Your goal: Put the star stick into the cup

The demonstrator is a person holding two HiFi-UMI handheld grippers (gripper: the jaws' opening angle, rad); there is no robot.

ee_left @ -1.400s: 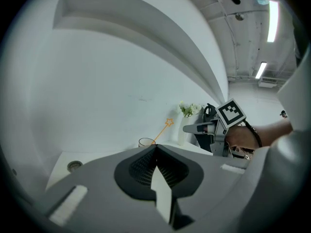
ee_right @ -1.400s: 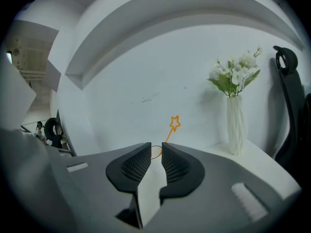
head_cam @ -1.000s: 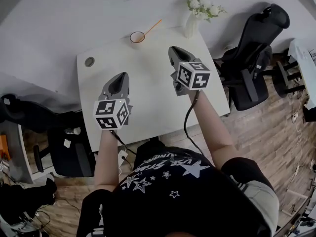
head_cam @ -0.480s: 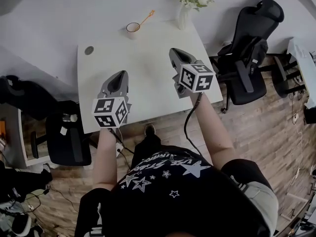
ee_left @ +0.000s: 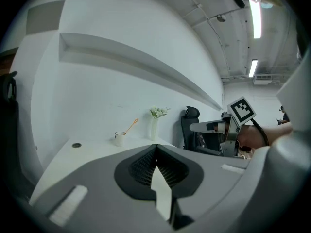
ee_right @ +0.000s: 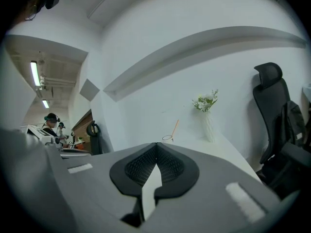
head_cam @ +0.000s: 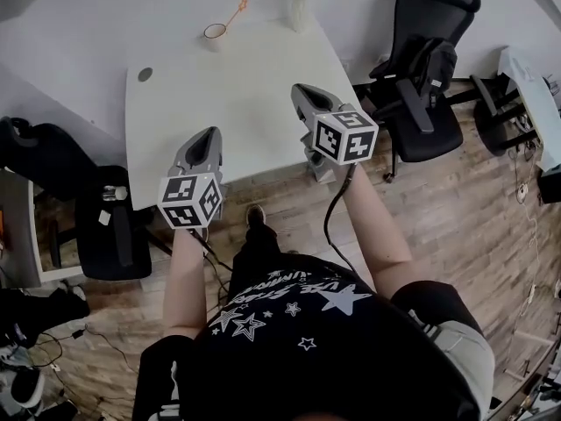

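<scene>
While both your claws sit pinched together on nothing, the left gripper (ee_left: 156, 152) and right gripper (ee_right: 156, 149) point across the white table (head_cam: 245, 95). Well ahead, between their two lines, the cup (head_cam: 215, 32) already holds the star stick (head_cam: 233, 14), whose long axis leans up and away to the right. Neither hand looks clearly nearer.

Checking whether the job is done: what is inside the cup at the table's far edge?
The star stick stands in the cup, leaning out over its rim. Its lower end is hidden by the cup's wall.
</scene>
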